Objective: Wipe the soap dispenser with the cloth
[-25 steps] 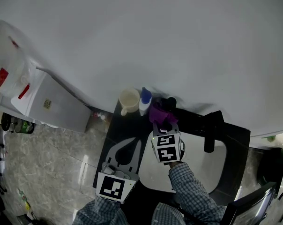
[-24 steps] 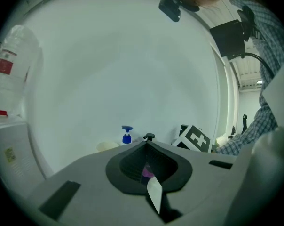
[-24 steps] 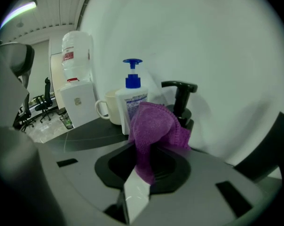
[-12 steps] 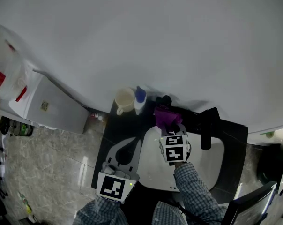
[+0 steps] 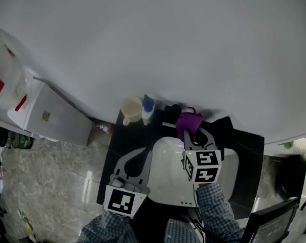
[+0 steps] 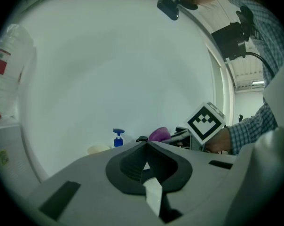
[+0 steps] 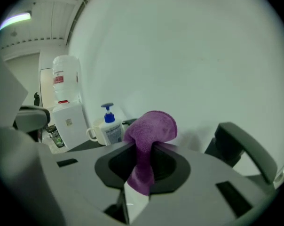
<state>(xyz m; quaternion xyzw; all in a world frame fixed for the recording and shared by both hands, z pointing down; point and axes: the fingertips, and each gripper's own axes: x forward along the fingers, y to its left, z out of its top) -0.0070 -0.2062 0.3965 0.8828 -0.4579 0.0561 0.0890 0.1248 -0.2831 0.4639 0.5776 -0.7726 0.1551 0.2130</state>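
The soap dispenser [image 5: 147, 109], a white bottle with a blue pump, stands at the back of the dark counter beside a cream cup [image 5: 131, 110]. It also shows in the right gripper view [image 7: 111, 128] and, small, in the left gripper view [image 6: 117, 138]. My right gripper [image 5: 191, 131] is shut on a purple cloth [image 5: 188, 120], which bulges out past the jaws [image 7: 151, 128]. The cloth hangs above the sink's back rim, right of the dispenser and apart from it. My left gripper [image 5: 142, 155] is shut on nothing, low over the counter's left part.
A white sink basin [image 5: 165, 181] fills the counter's middle, with a black faucet [image 5: 225, 128] at its back right. A small black object [image 5: 173, 108] sits between dispenser and cloth. A white water cooler [image 5: 51, 115] stands left of the counter. The wall is close behind.
My right gripper has carried the purple cloth to the right, away from the soap dispenser and toward the faucet. The left gripper has stayed where it was.
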